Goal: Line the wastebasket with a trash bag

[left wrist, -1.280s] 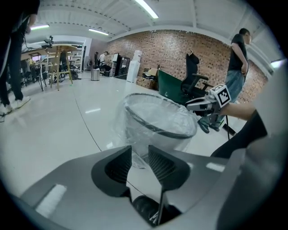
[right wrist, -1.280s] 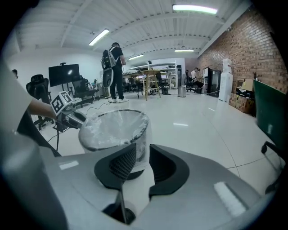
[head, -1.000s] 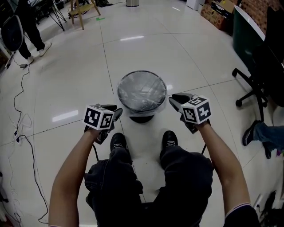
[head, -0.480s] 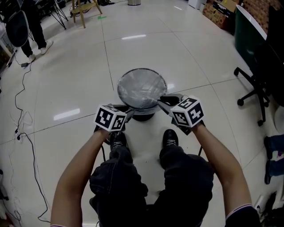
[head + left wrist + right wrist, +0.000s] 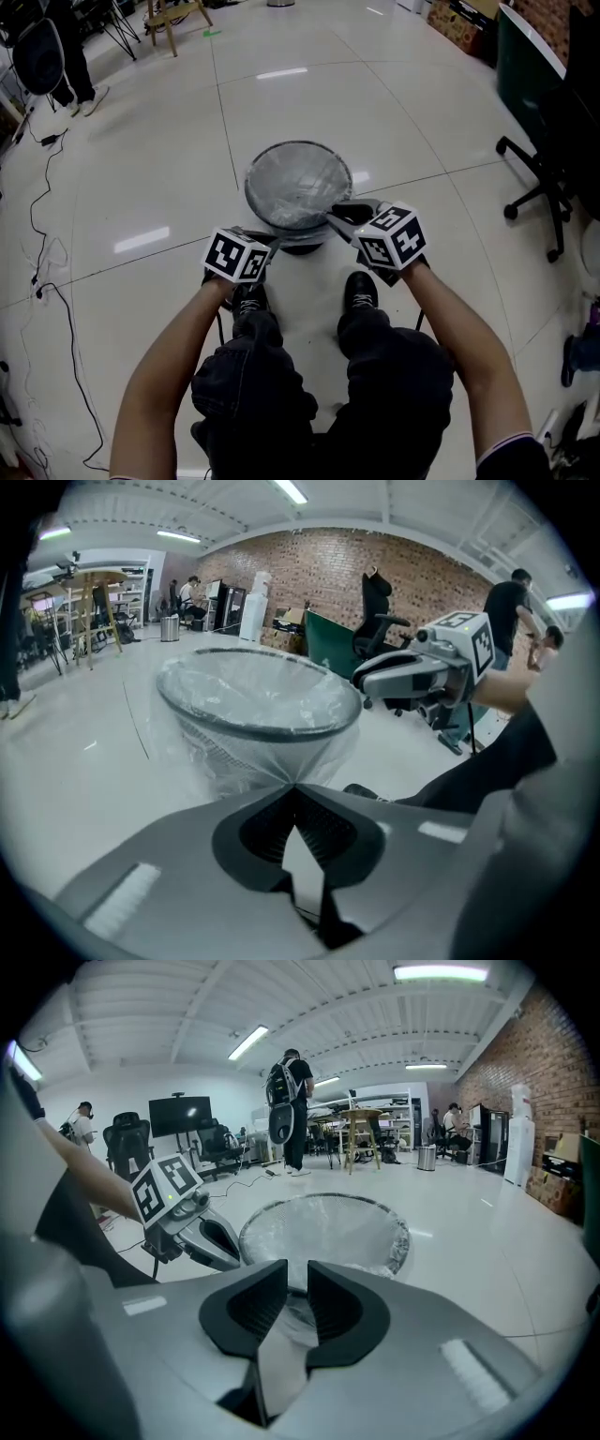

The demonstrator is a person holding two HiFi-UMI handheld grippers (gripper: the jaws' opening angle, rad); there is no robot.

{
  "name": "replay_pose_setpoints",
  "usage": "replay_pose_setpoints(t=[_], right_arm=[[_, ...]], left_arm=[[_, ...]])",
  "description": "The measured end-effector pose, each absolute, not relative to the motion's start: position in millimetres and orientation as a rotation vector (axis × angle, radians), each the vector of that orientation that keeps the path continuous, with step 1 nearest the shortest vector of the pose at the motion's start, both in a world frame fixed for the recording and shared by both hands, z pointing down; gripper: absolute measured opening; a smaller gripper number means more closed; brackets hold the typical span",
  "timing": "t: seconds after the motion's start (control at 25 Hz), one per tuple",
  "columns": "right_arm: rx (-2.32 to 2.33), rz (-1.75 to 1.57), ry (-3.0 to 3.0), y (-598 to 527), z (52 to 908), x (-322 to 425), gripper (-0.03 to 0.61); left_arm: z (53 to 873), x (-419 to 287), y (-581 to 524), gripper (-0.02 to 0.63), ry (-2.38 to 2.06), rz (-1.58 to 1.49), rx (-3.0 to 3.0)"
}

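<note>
Floor: glossy white tiles, ceiling lights mirrored in them
Wall: red brick along one side, white at the far end
Ceiling: white, with long strip lights
Furniture: black wheeled office chair, tall wooden table, black screen on a stand
Cables: thin black leads trailing over the floor

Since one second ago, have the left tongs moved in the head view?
Yes. The left tongs have moved to the right, toward the basket. They are now at its near rim, shut on the bag.
</note>
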State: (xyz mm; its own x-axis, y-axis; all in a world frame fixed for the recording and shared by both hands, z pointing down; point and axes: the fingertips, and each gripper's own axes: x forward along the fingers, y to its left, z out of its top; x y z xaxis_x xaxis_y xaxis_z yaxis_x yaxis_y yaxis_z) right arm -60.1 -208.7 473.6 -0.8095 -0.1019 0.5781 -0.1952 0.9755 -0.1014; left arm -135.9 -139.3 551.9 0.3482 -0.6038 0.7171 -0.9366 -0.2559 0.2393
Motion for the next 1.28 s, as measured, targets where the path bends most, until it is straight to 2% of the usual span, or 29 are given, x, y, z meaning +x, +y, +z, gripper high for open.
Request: replay_pose_setpoints(t=[0.48, 0.6, 0.72, 1.04, 1.28], right_arm=[[0.189, 0.236, -2.53, -209, 477, -58, 0.054], [0.184, 0.248, -2.531, -206, 475, -52, 0.054], [0.183, 0.233, -2.526, -202, 467, -46, 0.055], [0.241, 0.154, -2.612, -202, 396, -49, 0.048], [0.299, 0.06, -2.72, -205, 321, -60, 0.025]], left_arm=[[583, -132, -140, 0.012, -1.306, 0.673, 1.926], [568, -127, -133, 0.062, -1.28, 0.645, 1.96], [546, -130, -125, 0.088, -1.283, 0.639, 1.988], [453, -155, -131, 0.081, -1.46, 0.631, 2.057], [350, -148, -163, 0.011, -1.606, 0.634, 2.213]])
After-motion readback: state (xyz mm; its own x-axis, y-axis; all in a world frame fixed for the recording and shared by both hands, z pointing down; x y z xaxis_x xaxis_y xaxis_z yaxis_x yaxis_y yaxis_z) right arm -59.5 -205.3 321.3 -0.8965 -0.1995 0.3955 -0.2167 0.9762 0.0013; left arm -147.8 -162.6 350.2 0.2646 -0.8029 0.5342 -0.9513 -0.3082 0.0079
